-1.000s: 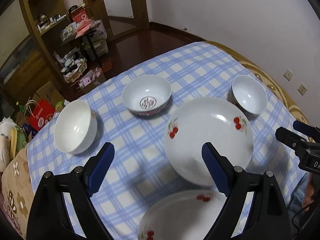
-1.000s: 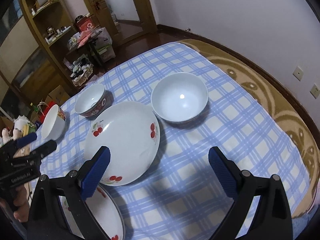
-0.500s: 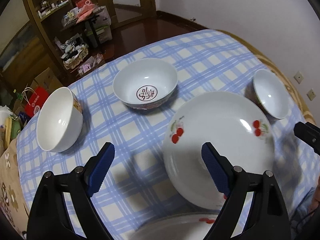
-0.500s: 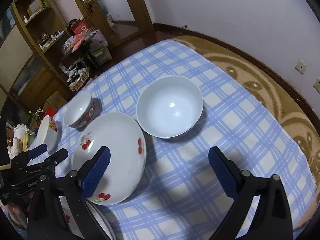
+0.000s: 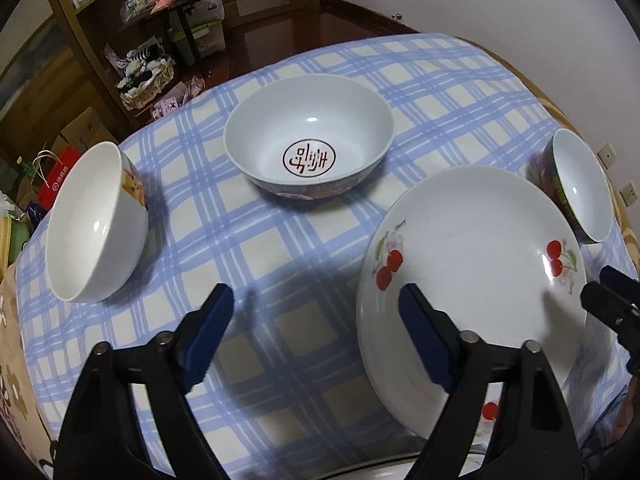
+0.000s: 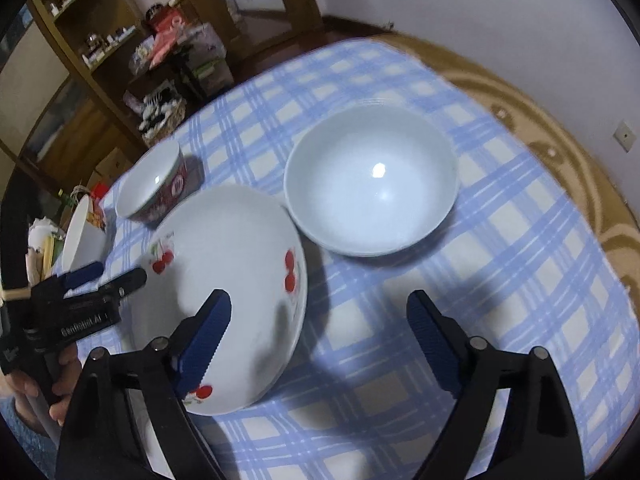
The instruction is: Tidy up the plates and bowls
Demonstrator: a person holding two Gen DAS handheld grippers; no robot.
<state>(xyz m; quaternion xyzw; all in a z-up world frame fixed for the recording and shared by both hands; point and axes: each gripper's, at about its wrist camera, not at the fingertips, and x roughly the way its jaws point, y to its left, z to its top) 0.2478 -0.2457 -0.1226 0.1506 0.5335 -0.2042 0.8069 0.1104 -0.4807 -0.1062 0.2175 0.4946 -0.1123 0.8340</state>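
Cherry-print plate [image 5: 476, 264] lies flat on the bench [image 5: 280, 264], which is covered by a blue-and-white checked cloth over a brown patterned under-cloth [image 6: 560, 136] showing at the edges. Taking the plate as landmark: a large white bowl with a red seal mark [image 5: 308, 148] stands beyond it on the left, apart from its rim; a plain white bowl [image 6: 370, 180] sits just beside its far right edge; a small bowl with a dark red outside [image 6: 154, 186] sits just beyond its far left edge in the right wrist view; a white bowl with a printed side [image 5: 94, 224] stands well to its left, near the bench edge. A second cherry plate [image 5: 486, 412] peeks out under its near rim.

The left claw [image 5: 316, 328] is spread, its jaws closing, one blue pad over the plate's left rim, the other over bare cloth. The right claw [image 6: 320, 334] is also spread and closing, straddling the plate's right rim; neither pinches anything.

Beyond the bench are a dark wooden floor [image 5: 280, 28], a wooden shelf unit [image 6: 88, 40] crowded with small items, a basket [image 5: 146, 80], cardboard boxes, a red paper bag [image 5: 56, 178], a wooden door frame and a white wall with sockets [image 6: 624, 136].
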